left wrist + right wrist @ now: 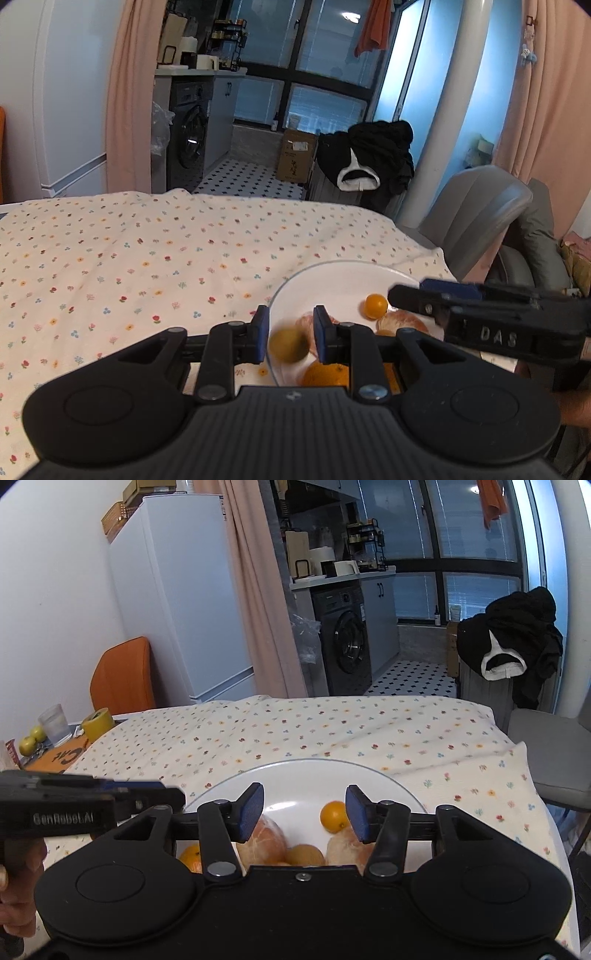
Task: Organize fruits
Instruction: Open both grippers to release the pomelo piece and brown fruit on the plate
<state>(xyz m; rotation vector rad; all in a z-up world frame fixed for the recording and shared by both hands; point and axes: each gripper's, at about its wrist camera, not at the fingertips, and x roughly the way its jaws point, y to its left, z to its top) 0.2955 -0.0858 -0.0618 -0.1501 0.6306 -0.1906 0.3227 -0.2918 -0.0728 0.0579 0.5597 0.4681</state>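
A white plate [343, 280] [295, 775] sits on the floral cloth near the table's right end. On it lie a small orange [376, 305] [334, 816], two peeled citrus fruits [264, 840] [347, 845] and a larger orange [327, 373] [192, 856]. My left gripper [290, 334] is open over the plate's left rim. A blurred yellow-green fruit [289, 345] shows between and below its fingers, clear of both pads. My right gripper [304, 814] is open wide above the plate, holding nothing. A yellow-brown fruit [304, 854] rests between the peeled ones.
The floral cloth [147, 258] stretches left and far from the plate. A grey chair [476, 210] stands past the table's right edge. At the far left end are a glass [55, 725], a yellow roll [98, 723] and green apples [31, 740].
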